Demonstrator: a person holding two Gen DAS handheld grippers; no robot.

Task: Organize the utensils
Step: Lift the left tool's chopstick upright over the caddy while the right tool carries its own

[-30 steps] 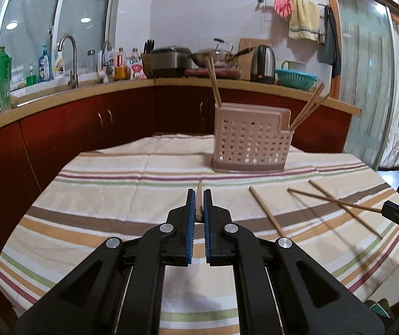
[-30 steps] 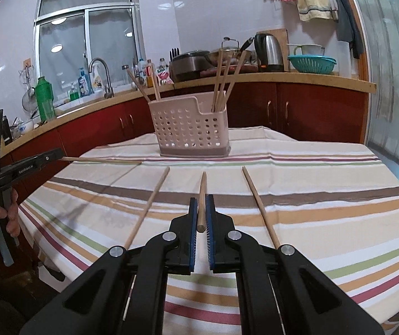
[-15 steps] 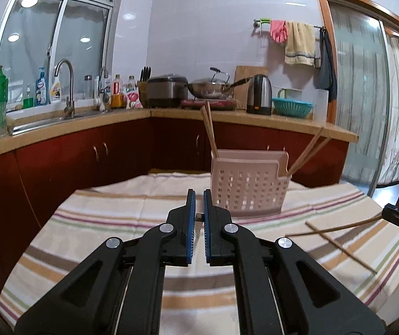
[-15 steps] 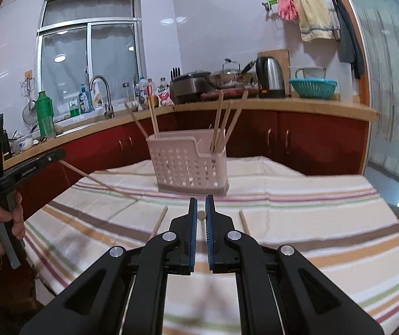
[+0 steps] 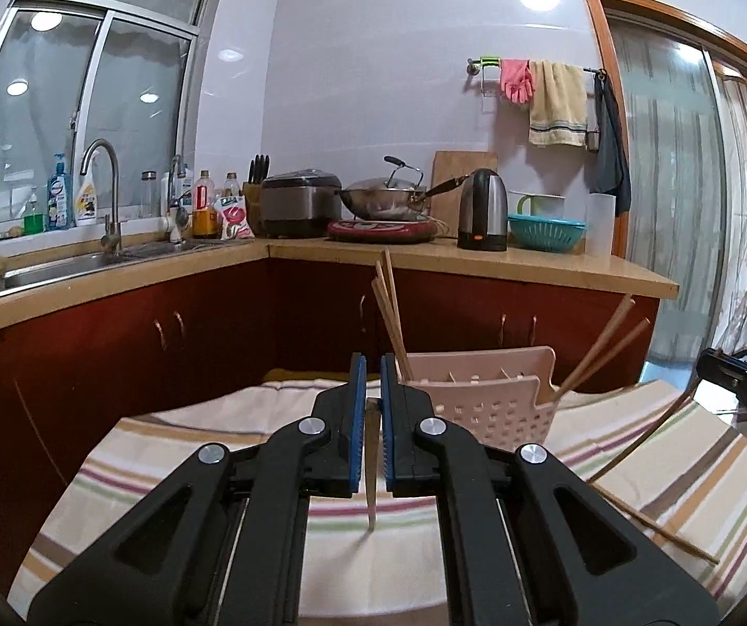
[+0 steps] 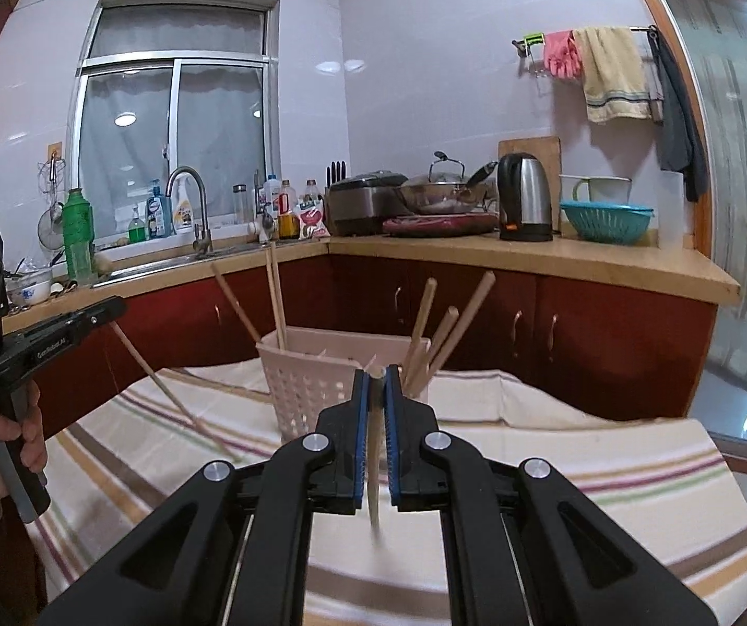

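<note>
My left gripper (image 5: 371, 370) is shut on a wooden chopstick (image 5: 371, 474) that hangs down, lifted above the striped tablecloth (image 5: 175, 448). My right gripper (image 6: 375, 383) is shut on another chopstick (image 6: 375, 474), also hanging down. The pink perforated utensil basket (image 5: 483, 396) stands ahead on the table with several chopsticks upright in it; in the right wrist view the basket (image 6: 305, 375) is just beyond the fingertips. The left gripper with its chopstick (image 6: 164, 391) shows at the left of the right wrist view. One chopstick (image 5: 655, 527) lies on the cloth.
A wooden counter (image 5: 477, 261) runs behind with a sink tap (image 5: 107, 193), bottles, rice cooker (image 5: 300, 203), wok, kettle (image 5: 483, 208) and a teal colander (image 5: 545, 232). Red cabinets stand below. A glass door (image 5: 686, 198) is at the right.
Both grippers have lifted their chopsticks off the tablecloth and risen toward the basket. The chopsticks now hang down from the jaws instead of lying flat.
</note>
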